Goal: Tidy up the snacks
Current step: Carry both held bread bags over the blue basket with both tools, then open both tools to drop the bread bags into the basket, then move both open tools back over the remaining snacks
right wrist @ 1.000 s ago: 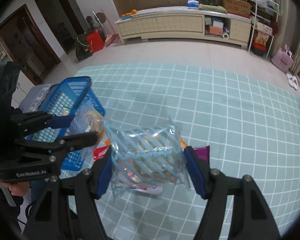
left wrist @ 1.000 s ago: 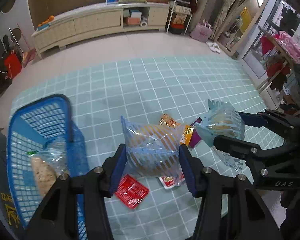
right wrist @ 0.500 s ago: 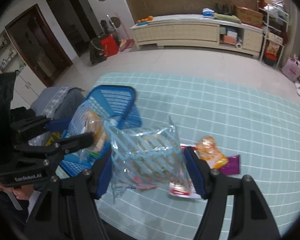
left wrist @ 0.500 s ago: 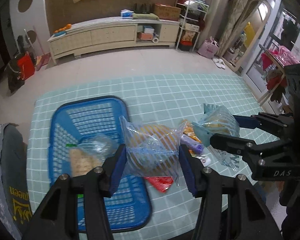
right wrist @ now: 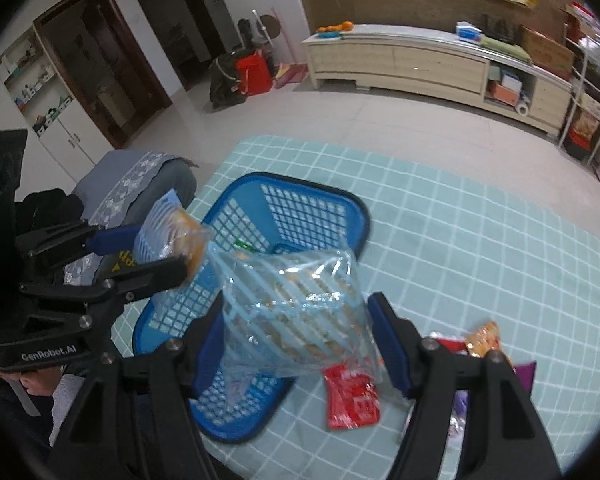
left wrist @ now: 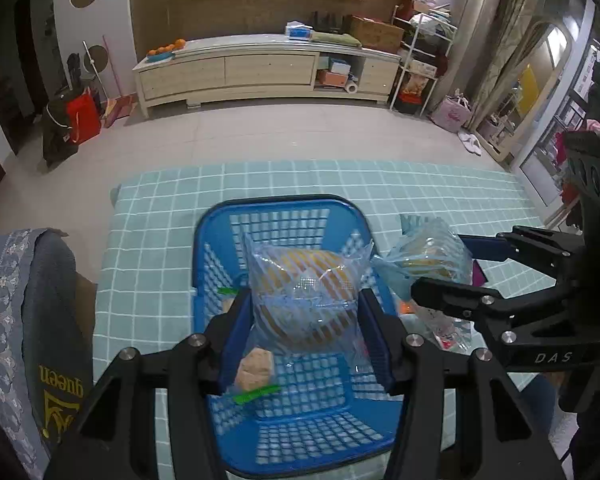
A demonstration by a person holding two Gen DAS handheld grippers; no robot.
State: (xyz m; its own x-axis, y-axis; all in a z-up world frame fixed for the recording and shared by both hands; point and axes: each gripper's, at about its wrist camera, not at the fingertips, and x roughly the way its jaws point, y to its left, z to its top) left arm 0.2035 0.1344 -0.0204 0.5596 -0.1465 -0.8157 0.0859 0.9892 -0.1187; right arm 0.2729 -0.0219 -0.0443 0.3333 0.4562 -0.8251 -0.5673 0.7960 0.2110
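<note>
My left gripper (left wrist: 306, 330) is shut on a clear bag with blue stripes holding a round golden pastry (left wrist: 305, 292), and it hangs right over the blue plastic basket (left wrist: 276, 204). My right gripper (right wrist: 300, 340) is shut on a second striped bag of pastry (right wrist: 294, 316), above the basket's right rim (right wrist: 356, 204). Each gripper shows in the other's view: the right gripper (left wrist: 440, 264) beside the basket, the left gripper (right wrist: 152, 252) over the basket's left side. A wrapped snack (left wrist: 254, 368) lies inside the basket.
A red packet (right wrist: 350, 396), an orange packet (right wrist: 482, 338) and a purple packet (right wrist: 522, 372) lie on the teal checked tablecloth (right wrist: 460, 220) right of the basket. A grey covered chair (left wrist: 24, 300) stands at the table's left edge. A hand (right wrist: 36, 384) holds the left gripper.
Both grippers have carried their bags leftward across the table, from above the loose packets to over the blue basket. The grips stayed the same.
</note>
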